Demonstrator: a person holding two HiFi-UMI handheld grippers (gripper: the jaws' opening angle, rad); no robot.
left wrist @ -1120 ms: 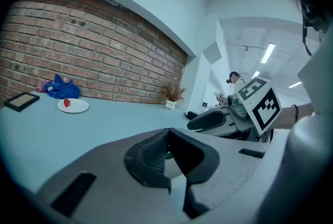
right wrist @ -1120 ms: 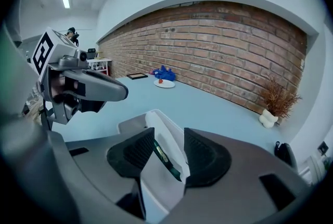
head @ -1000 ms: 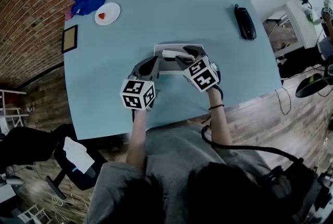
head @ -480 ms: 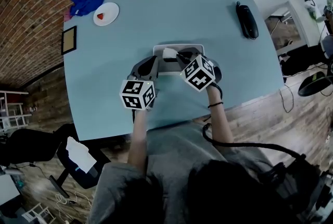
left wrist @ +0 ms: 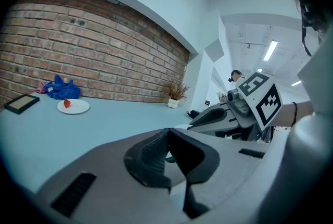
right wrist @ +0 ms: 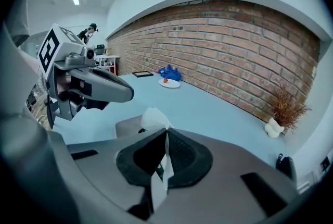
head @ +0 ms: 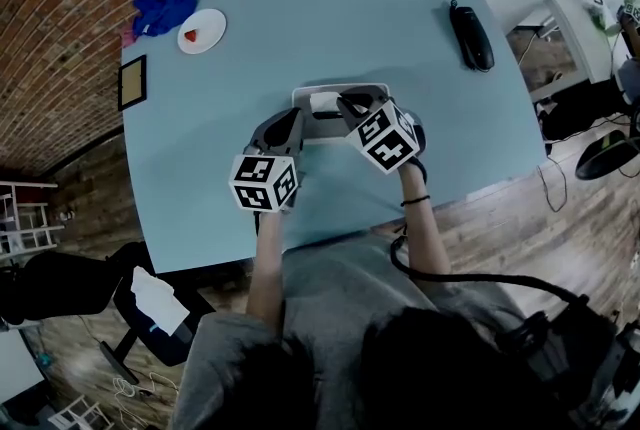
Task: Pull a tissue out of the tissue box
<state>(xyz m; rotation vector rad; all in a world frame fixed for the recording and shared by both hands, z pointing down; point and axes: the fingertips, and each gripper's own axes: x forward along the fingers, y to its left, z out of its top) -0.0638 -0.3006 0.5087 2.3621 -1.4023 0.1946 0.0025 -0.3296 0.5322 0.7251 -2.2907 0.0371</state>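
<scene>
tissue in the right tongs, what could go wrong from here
1. The tissue is a thin strip clamped in the shut right tongs; a sharp pull might tear it.
2. The left tongs are shut and grip nothing, so the tissue box may not be held down and might lift or slide with the tissue.

Tissue box [head: 328, 124] mid table [head: 330, 18], plate [head: 201, 30] left, phone [head: 470, 36] right

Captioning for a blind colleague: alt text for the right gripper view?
The right gripper is shut on a white tissue rising from the box on a blue table. The left gripper is at left, a brick wall behind.
</scene>
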